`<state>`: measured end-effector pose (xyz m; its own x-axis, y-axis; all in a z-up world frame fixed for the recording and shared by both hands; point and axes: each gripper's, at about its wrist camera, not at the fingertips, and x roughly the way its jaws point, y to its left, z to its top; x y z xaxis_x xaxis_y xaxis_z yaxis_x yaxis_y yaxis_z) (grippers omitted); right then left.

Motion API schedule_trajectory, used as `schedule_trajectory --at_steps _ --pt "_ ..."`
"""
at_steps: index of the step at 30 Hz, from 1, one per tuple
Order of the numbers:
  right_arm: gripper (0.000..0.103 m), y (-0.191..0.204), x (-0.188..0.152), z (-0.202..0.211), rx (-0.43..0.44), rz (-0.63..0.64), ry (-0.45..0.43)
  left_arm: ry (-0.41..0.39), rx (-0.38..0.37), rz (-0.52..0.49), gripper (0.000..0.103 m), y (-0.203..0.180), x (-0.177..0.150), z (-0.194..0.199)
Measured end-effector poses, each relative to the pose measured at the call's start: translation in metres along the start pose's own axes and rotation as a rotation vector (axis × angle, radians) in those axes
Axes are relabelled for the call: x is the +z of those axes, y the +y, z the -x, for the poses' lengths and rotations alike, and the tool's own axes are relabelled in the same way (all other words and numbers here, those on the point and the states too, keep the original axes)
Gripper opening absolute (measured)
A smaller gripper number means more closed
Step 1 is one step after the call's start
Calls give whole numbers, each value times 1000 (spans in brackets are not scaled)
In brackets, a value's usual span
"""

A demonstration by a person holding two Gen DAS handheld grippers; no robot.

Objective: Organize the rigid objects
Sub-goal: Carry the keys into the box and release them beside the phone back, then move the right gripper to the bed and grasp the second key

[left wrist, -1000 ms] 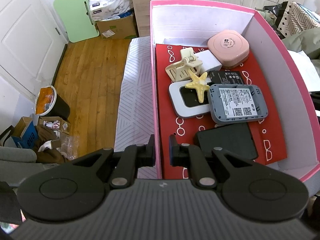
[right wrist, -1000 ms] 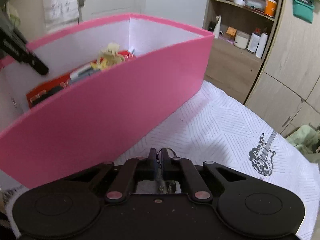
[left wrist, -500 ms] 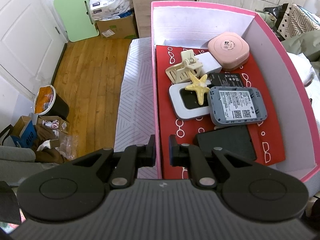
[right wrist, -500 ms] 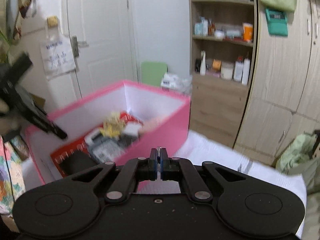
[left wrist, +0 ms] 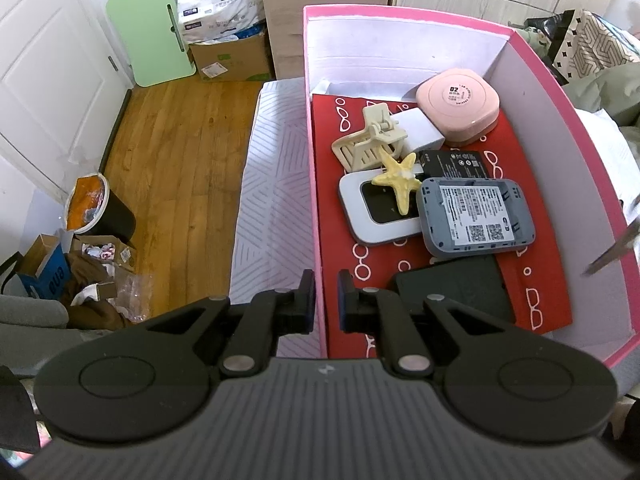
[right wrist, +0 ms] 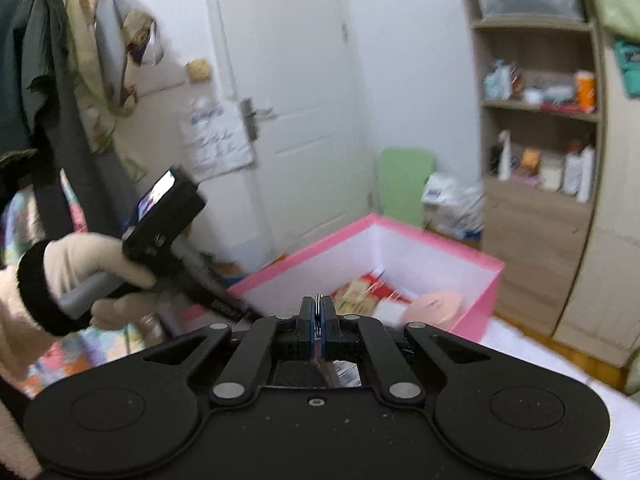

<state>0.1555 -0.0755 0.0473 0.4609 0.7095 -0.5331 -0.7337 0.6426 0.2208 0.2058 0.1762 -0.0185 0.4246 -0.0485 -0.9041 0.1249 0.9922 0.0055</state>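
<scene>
**Pink box held at its wall, key ring lifted above**

Bedroom floorboards and a white quilted bed point(left wrist: 272, 184) lie under a pink box point(left wrist: 532, 60). Left gripper point(left wrist: 325, 294) is clenched on the box's near wall. Inside sit a pink case point(left wrist: 458, 108), a yellow starfish point(left wrist: 398, 178) and a grey router point(left wrist: 474, 216). Right gripper point(right wrist: 317, 320), above the box, pinches a metal key ring point(right wrist: 318, 300).
</scene>
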Motion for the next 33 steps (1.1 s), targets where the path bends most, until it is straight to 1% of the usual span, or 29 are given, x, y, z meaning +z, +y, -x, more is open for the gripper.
schedule_trajectory --at_steps 1,3,5,8,9,11,14,16,18,22,24,28,31,33 --pt "4 0 -3 -7 13 6 43 -1 -3 4 9 1 0 0" --pt "4 -2 -9 -19 15 -6 93 3 -7 2 9 1 0 0" --pt "4 -3 -15 -33 15 9 153 8 -13 -3 9 2 1 2" --pt "4 -9 -23 -53 1 15 238 7 -12 -4 9 2 2 2" --pt "6 -10 -24 -54 -10 21 247 5 -10 -5 9 1 1 2" --pt "9 -9 -26 -52 -25 17 234 1 -6 -9 9 0 1 2" --pt "17 -16 -23 -35 -42 -32 174 -3 -2 -19 9 -2 1 2" --pt "17 -23 -20 -19 -46 -69 134 -3 1 -18 9 -3 1 2" --pt "21 -33 -20 0 -52 -117 91 -3 -4 -10 9 -2 1 2" --pt "24 -56 -32 36 -116 -223 26 -5 -7 6 9 0 1 1" --pt "26 -69 -44 50 -172 -278 26 -7 -4 8 9 -1 1 1" --pt "28 -93 -71 66 -286 -381 71 -7 1 12 9 -1 0 2" --pt "28 -104 -90 73 -361 -414 120 -6 4 14 9 -2 0 2" --pt "32 -106 -99 73 -404 -410 151 -7 5 14 9 -2 0 2"
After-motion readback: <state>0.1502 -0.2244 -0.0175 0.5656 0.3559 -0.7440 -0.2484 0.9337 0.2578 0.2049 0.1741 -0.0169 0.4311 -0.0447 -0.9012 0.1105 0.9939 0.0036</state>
